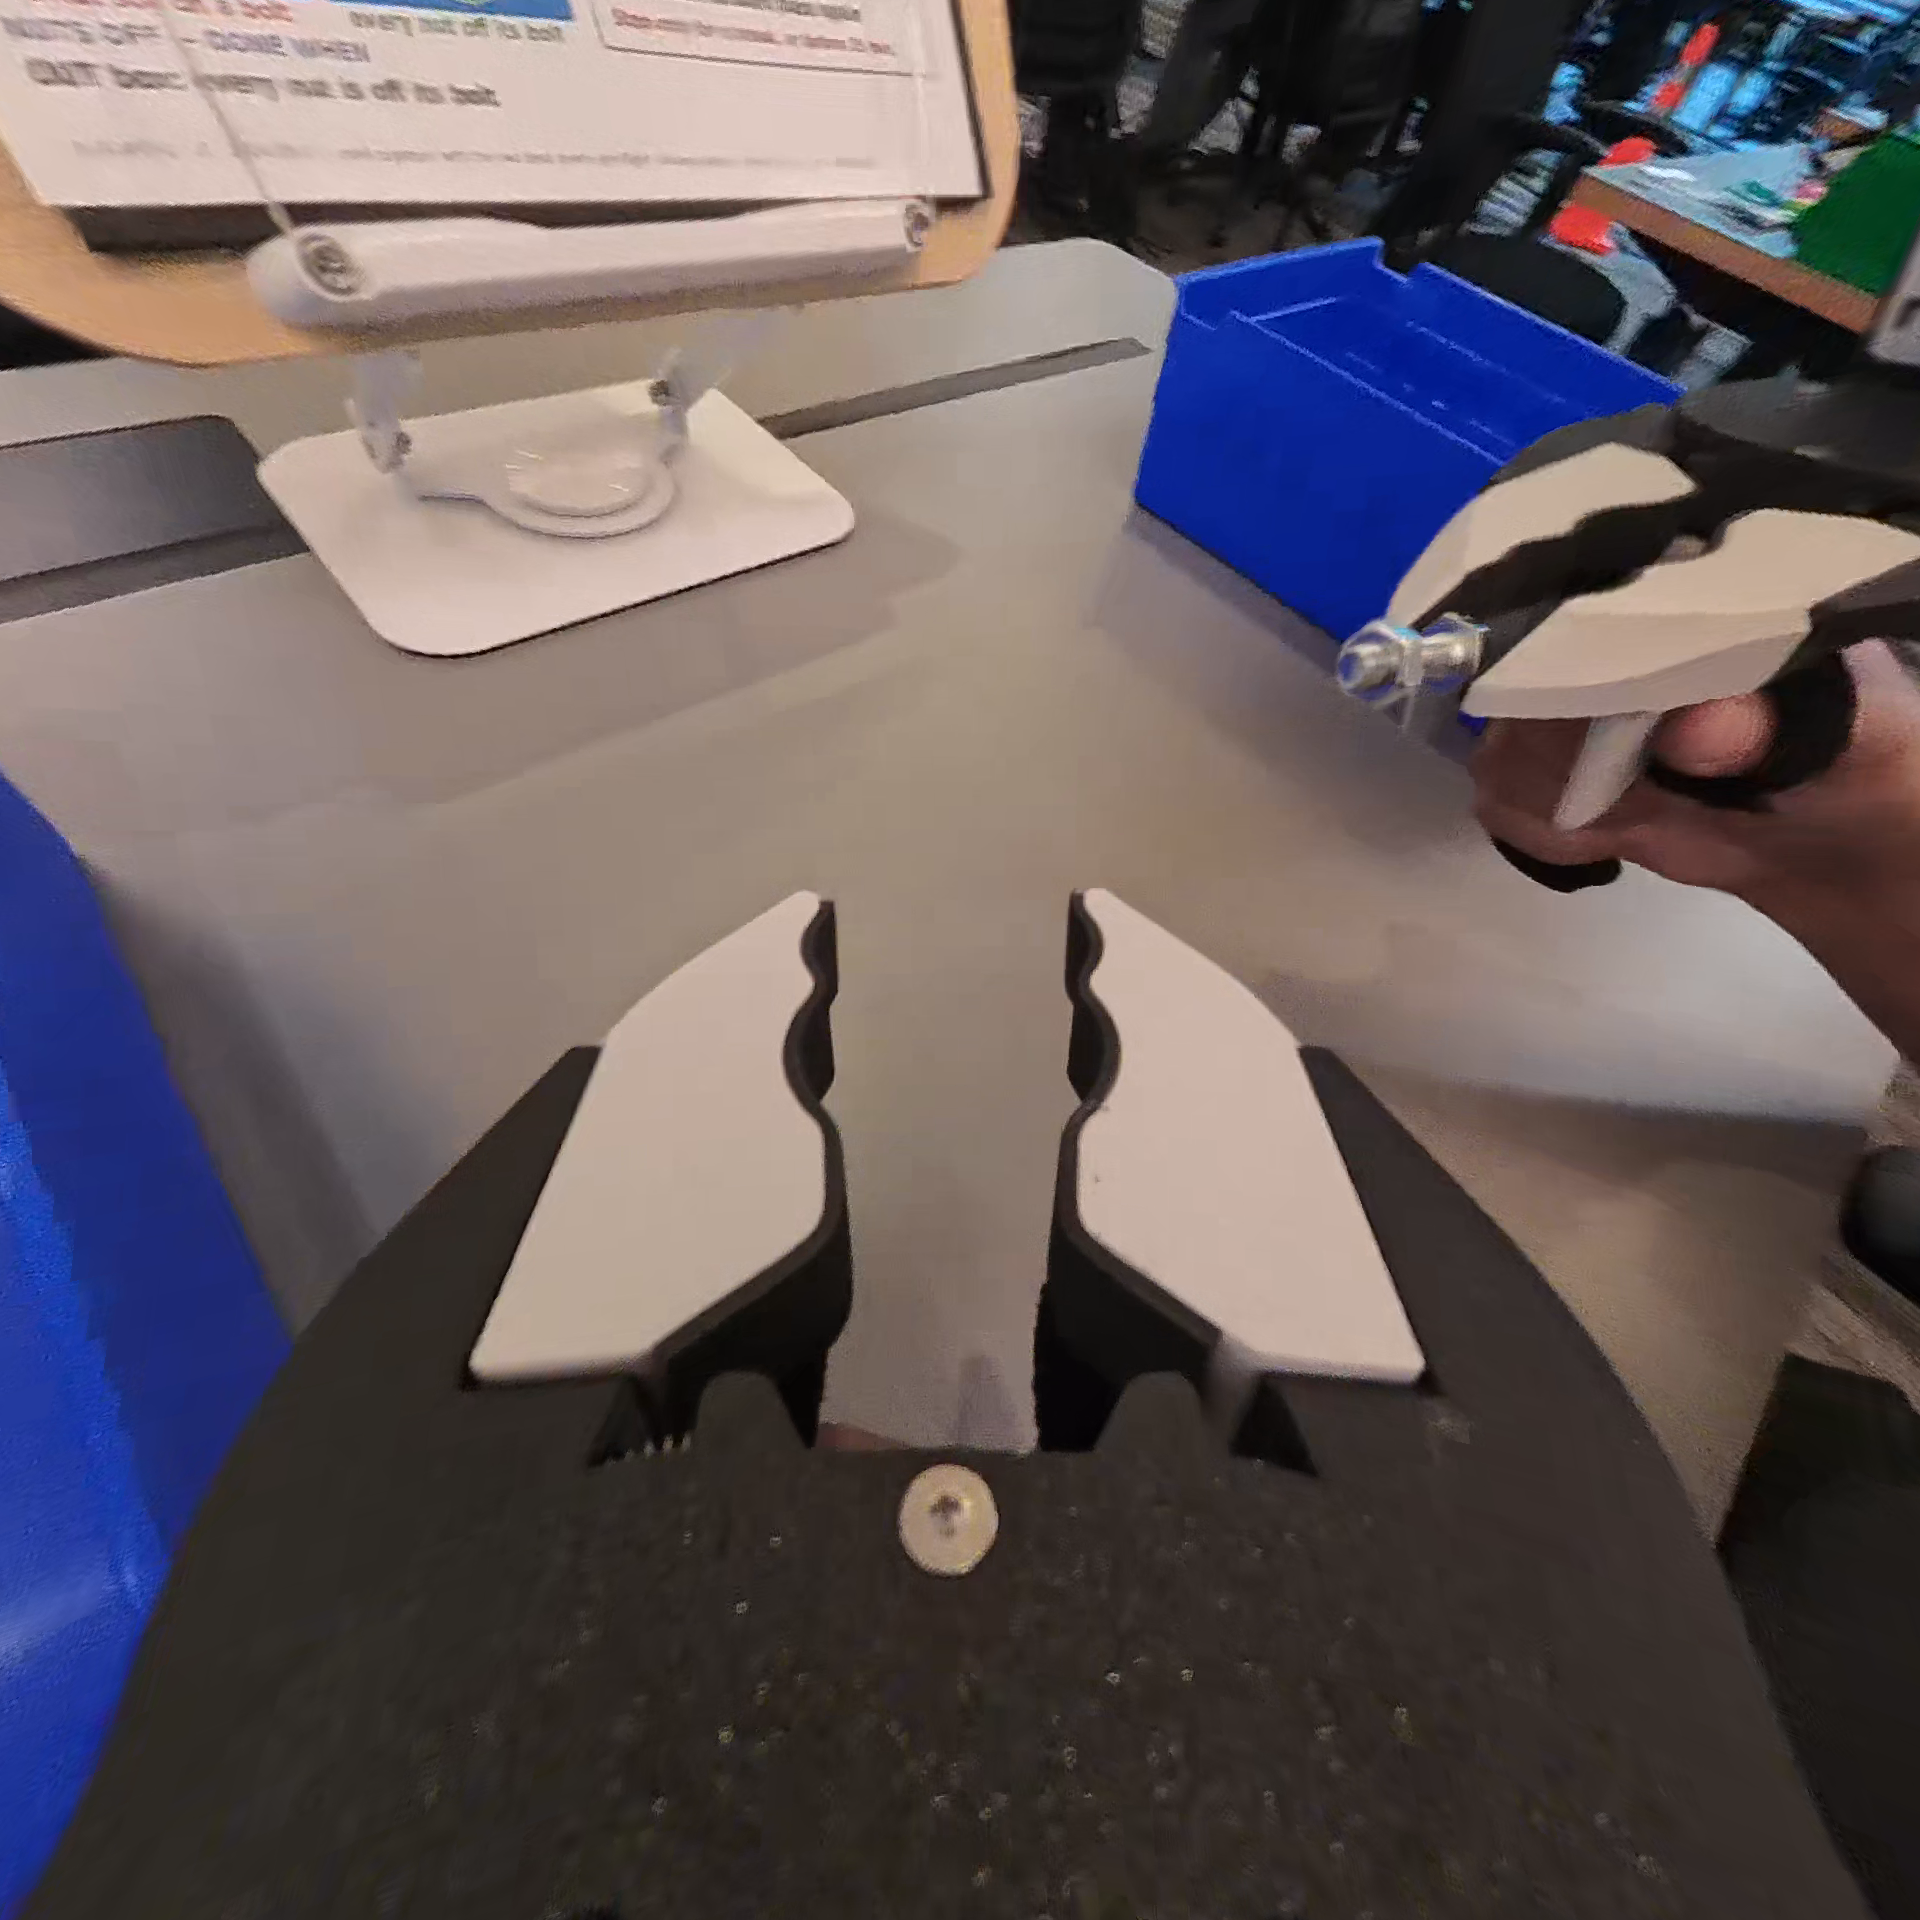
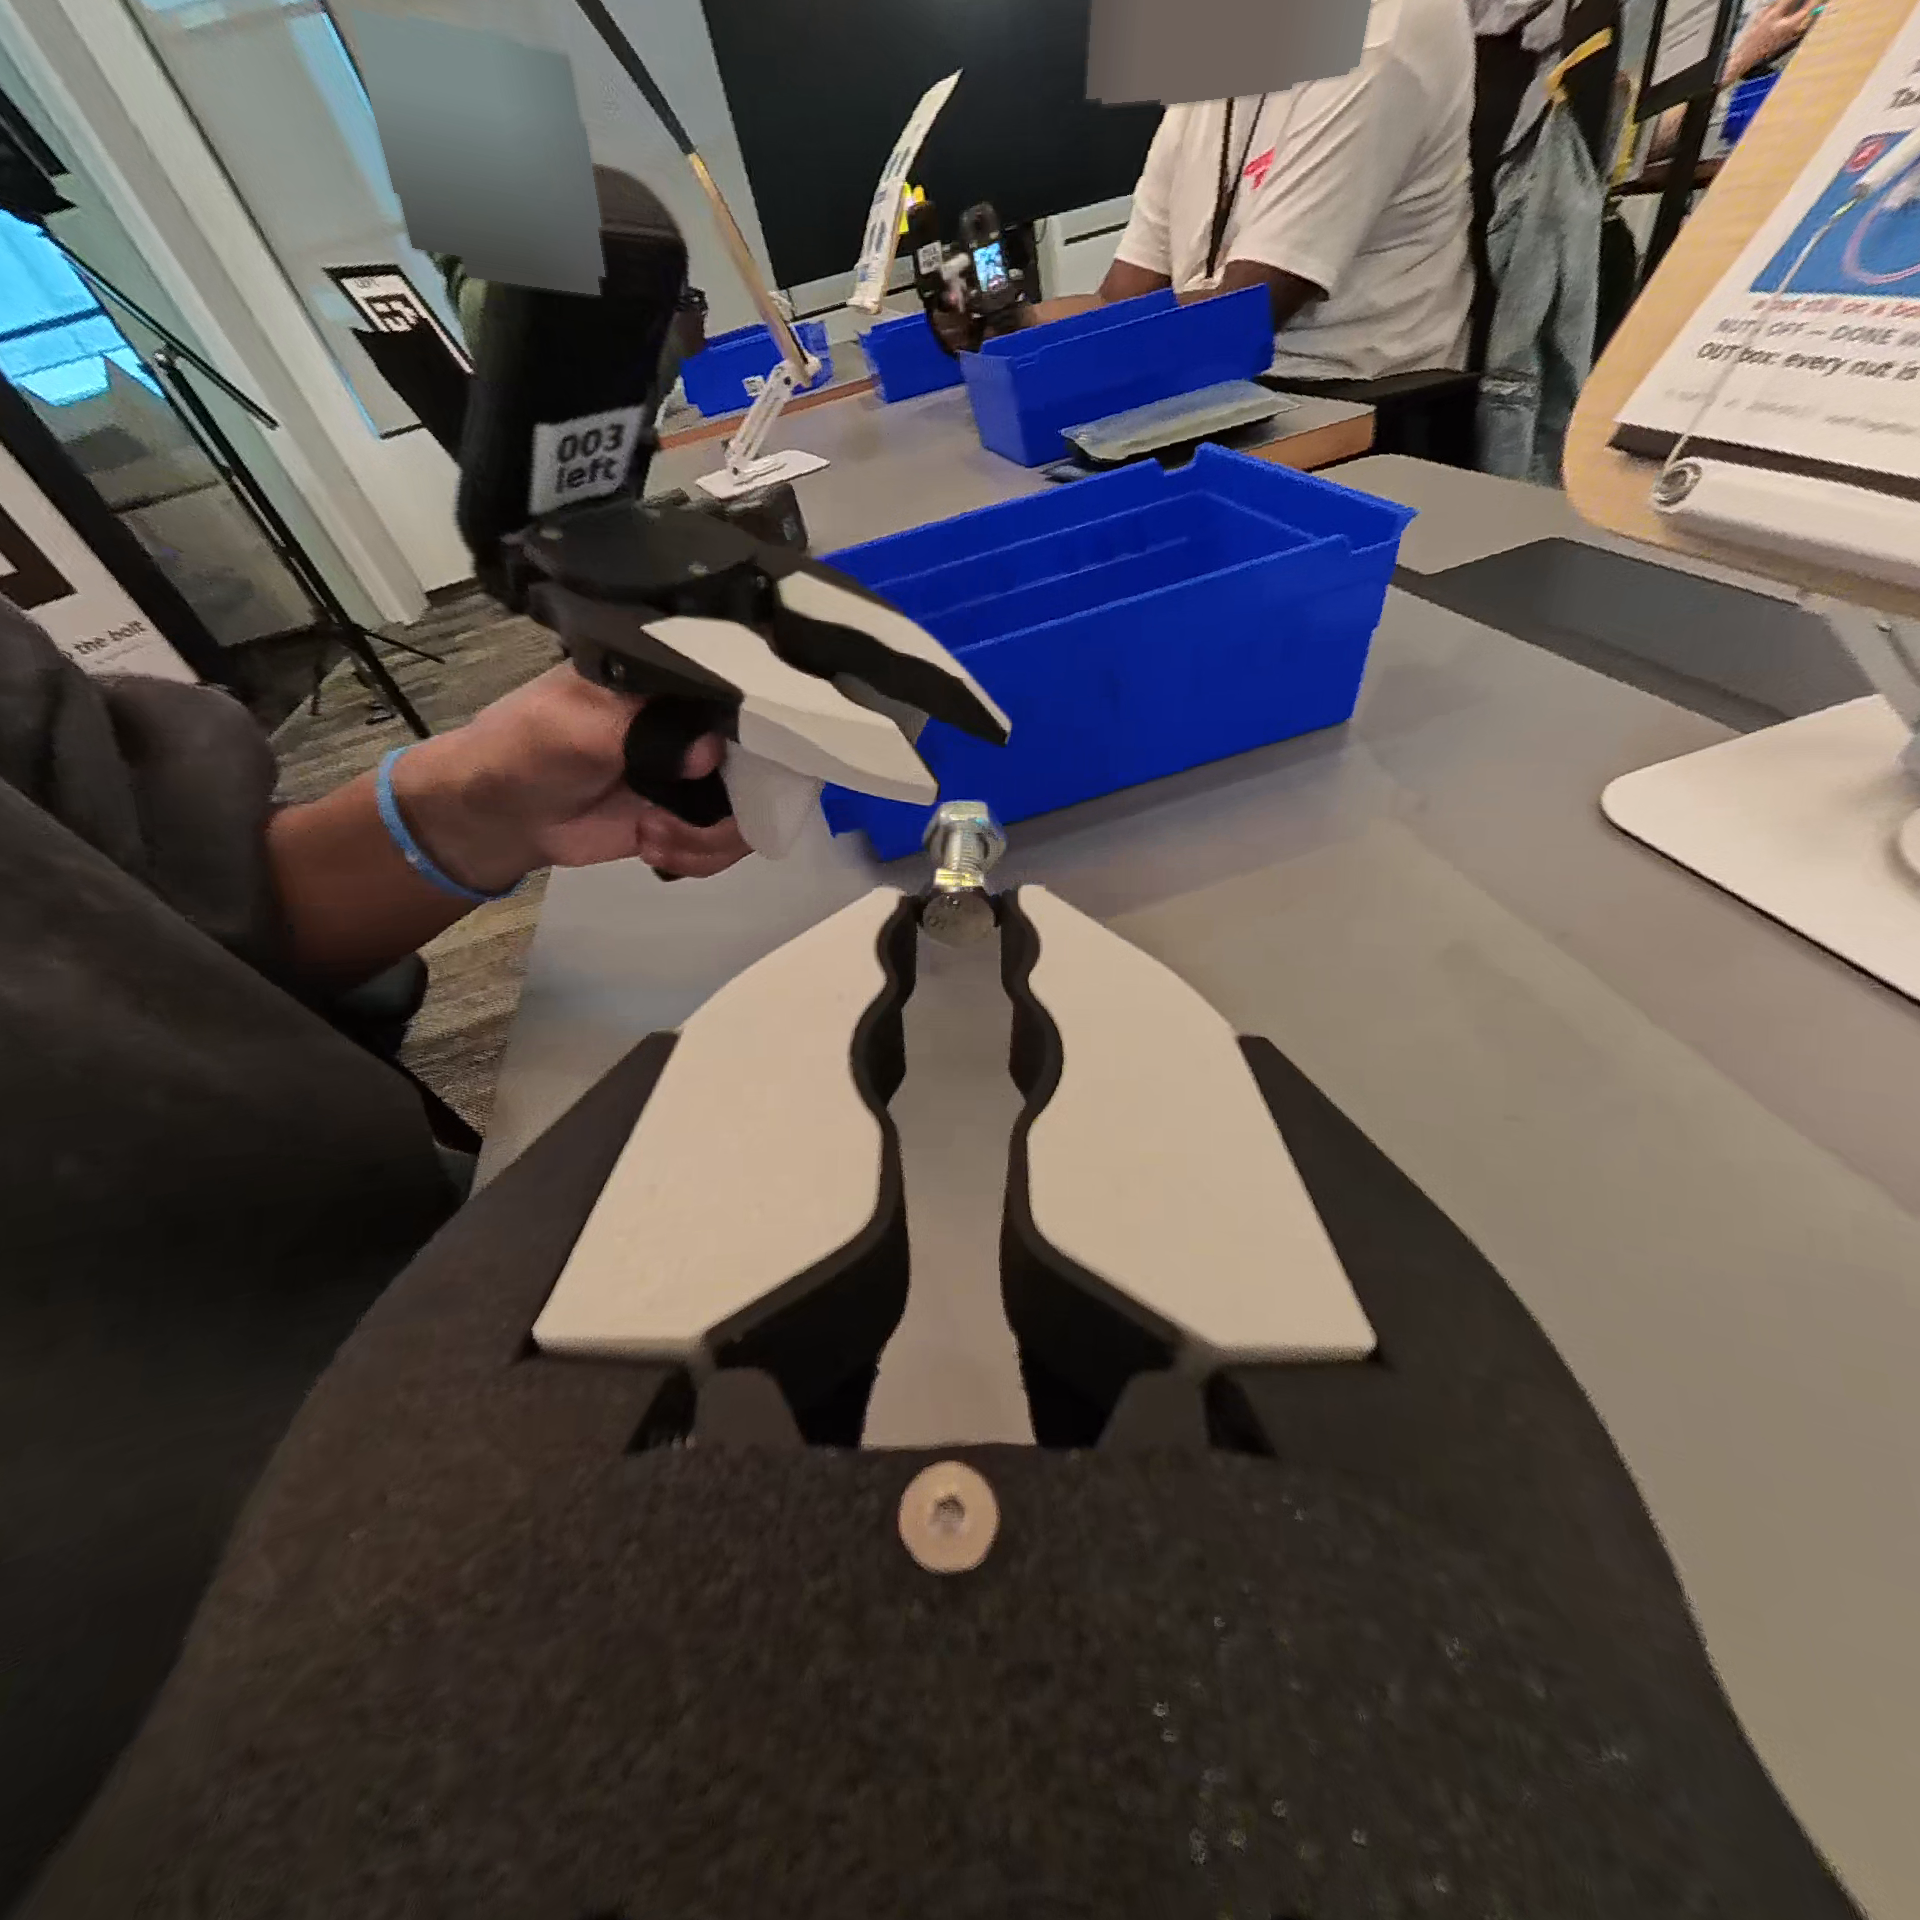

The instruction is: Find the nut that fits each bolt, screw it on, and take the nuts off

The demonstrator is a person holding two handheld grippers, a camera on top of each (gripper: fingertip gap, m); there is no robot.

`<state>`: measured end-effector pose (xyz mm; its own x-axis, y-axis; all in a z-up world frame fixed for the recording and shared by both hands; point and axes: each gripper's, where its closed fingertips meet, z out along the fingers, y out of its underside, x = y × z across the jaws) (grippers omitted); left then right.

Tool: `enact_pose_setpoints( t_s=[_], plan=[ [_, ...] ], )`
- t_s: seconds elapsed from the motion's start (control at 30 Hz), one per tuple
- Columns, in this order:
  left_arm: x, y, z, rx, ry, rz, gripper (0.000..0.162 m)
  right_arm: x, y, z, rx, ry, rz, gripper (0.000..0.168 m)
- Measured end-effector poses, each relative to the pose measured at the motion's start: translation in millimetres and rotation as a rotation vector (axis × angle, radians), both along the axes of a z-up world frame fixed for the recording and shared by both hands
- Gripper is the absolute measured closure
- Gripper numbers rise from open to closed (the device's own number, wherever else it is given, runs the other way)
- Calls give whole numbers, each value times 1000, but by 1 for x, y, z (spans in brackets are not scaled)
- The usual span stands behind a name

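My right gripper (image 2: pixel 958 906) is shut on the head of a silver bolt (image 2: pixel 958 920). The bolt points away from me, and a silver hex nut (image 2: pixel 961 831) sits on its far end. In the left wrist view the right gripper (image 1: pixel 1444 665) comes in from the right, holding the bolt (image 1: pixel 1439 652) level above the table with the nut (image 1: pixel 1366 665) at the tip. My left gripper (image 1: pixel 951 909) is open and empty over the grey table (image 1: pixel 727 790). In the right wrist view it (image 2: pixel 966 764) hovers just beyond and above the nut, apart from it.
A blue bin (image 1: pixel 1340 416) stands behind the right gripper, and another blue bin (image 1: pixel 73 1195) is at the left edge. A white stand (image 1: pixel 551 520) with an instruction sheet stands at the back. Other people sit at tables with more blue bins (image 2: pixel 1112 374) beyond.
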<state>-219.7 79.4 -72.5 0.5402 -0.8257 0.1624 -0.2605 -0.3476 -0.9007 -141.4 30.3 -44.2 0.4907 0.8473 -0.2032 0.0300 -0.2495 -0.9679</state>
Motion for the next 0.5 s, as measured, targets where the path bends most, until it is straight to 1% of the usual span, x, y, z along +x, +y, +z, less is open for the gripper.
enact_pose_setpoints(
  t_s=[0.03, 0.07, 0.17, 0.23, 0.27, 0.3, 0.33, 0.37, 0.4, 0.43, 0.47, 0.5],
  plan=[
    [0, -1, -1, 1, -4, 17, 120, 0, 0, 0, 3, -6, -6, 153],
    [3, -4, -2, -12, -10, -1, 120, 1, -1, 0, 6, -8, -10, 153],
    [18, -28, -3, -157, -67, -162, 117, 1, -4, 4, 5, 5, -3, 153],
    [20, -36, 3, -221, -143, -203, 116, 6, -15, 20, 29, 36, 36, 153],
    [18, -38, 4, -230, -160, -212, 116, 19, -18, 32, 67, 17, 1, 153],
    [15, -40, 4, -229, -161, -214, 116, 44, -18, 44, 104, -34, -82, 153],
    [12, -40, 2, -218, -151, -207, 116, 80, -15, 55, 130, -94, -208, 153],
    [9, -41, 0, -204, -141, -196, 116, 126, -11, 64, 139, -157, -368, 153],
    [6, -41, -2, -196, -133, -187, 116, 174, -9, 66, 112, -222, -521, 153],
    [5, -43, -4, -194, -129, -184, 117, 221, -9, 57, 36, -293, -643, 152],
    [5, -44, -6, -198, -129, -186, 116, 266, -9, 34, -87, -384, -750, 153],
    [6, -46, -7, -204, -133, -192, 117, 308, -11, 5, -229, -469, -841, 152]
  ],
)
